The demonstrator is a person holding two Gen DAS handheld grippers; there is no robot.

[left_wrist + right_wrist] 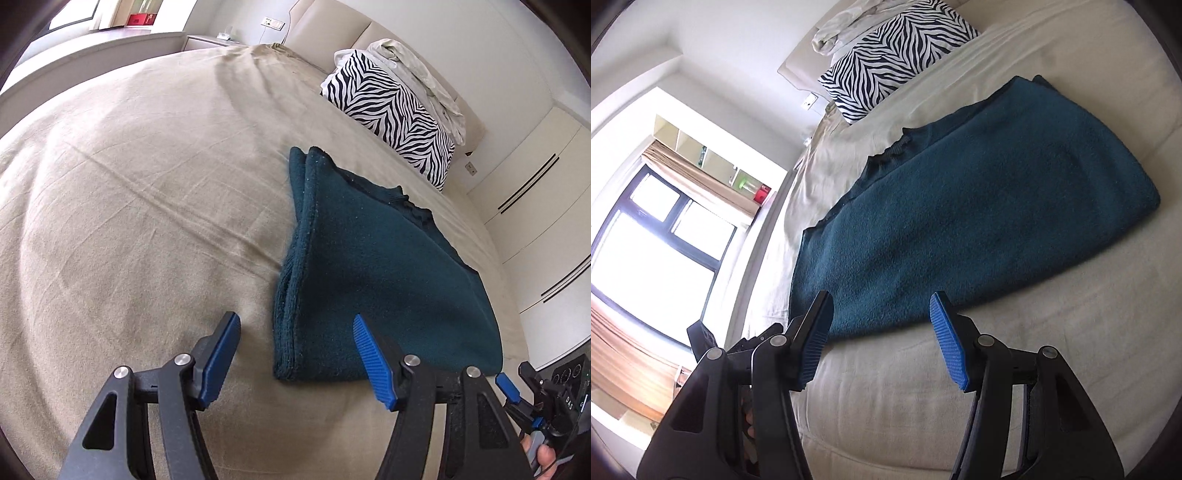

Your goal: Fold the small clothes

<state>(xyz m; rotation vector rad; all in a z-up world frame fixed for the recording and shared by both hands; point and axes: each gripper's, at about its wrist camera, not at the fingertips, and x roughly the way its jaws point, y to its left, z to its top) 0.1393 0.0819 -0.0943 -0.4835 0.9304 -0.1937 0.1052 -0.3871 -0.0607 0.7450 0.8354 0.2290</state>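
Left wrist: folded garment (376, 266) lengthwise toward pillow (391, 110).

The only lettering that can be read is "DAS", in small white capitals on the black body of the right gripper (517, 391) at the lower right edge of the left wrist view (turned on its side there). The right wrist view shows no readable text.
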